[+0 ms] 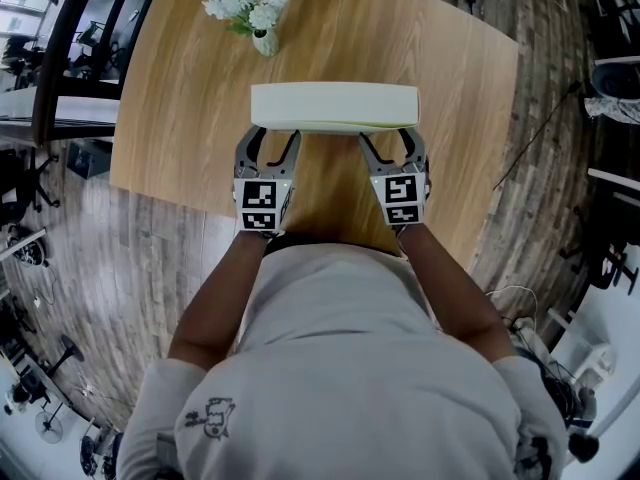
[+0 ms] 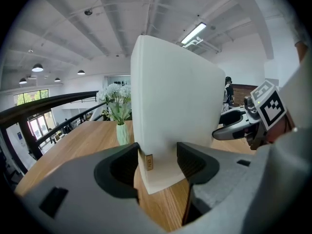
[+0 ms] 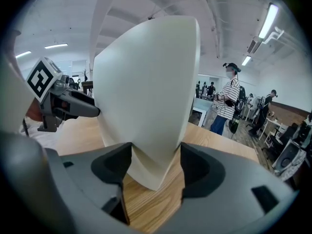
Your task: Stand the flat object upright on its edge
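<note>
Standing upright on edge, white pad (image 1: 334, 106), long axis running left-right.

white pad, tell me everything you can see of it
The white pad is a thick, smooth, cream slab with rounded corners, seemingly foam, with a small tag at one end. It stands upright on its long edge on the wooden table. The left tongs and right tongs grip its two ends, one each.

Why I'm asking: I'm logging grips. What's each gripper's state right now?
Left gripper: closed on one end of the white cushion.
Right gripper: closed on the cushion's other end.
</note>
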Tool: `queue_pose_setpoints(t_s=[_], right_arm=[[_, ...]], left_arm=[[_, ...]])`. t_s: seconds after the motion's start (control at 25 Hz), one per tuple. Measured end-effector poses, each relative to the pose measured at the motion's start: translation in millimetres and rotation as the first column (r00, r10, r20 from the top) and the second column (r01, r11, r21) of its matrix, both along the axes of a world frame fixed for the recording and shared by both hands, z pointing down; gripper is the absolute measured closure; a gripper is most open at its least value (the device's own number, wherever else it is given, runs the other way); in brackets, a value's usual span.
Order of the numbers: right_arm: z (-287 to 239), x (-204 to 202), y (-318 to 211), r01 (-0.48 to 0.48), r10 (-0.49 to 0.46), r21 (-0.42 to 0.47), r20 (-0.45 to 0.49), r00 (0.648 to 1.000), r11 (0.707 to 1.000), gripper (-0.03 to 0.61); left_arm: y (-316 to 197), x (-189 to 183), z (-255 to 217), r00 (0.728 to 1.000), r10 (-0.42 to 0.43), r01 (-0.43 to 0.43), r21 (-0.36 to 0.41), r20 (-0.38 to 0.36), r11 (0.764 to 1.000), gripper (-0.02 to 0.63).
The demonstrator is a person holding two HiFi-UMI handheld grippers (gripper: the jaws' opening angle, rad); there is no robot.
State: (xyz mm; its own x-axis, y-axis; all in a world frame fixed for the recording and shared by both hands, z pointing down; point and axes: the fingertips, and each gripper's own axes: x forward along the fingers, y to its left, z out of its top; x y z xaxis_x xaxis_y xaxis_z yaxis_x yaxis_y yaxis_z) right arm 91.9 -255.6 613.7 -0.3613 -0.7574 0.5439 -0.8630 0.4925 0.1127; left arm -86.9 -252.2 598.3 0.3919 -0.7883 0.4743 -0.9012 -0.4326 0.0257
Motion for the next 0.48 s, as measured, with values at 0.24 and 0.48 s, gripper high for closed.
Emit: queue_pose_setpoints(t_s=[0.24, 0.48], right_arm=[[10.7, 5.8, 6.4, -0.010, 0.011, -0.043, 0.018, 1.000, 0.999, 0.240], [3.4, 13.5, 10.8, 0.004, -0.003, -0.028, 0.038, 0.999, 1.000, 0.239]], left_arm=[[3.7, -0.8, 2.5, 1.000, -0.003, 0.003, -0.016, -0.005, 1.000, 0.371], [6.5, -7.5, -0.2, 1.000, -0.008, 0.008, -0.010, -0.012, 1.000, 0.371]])
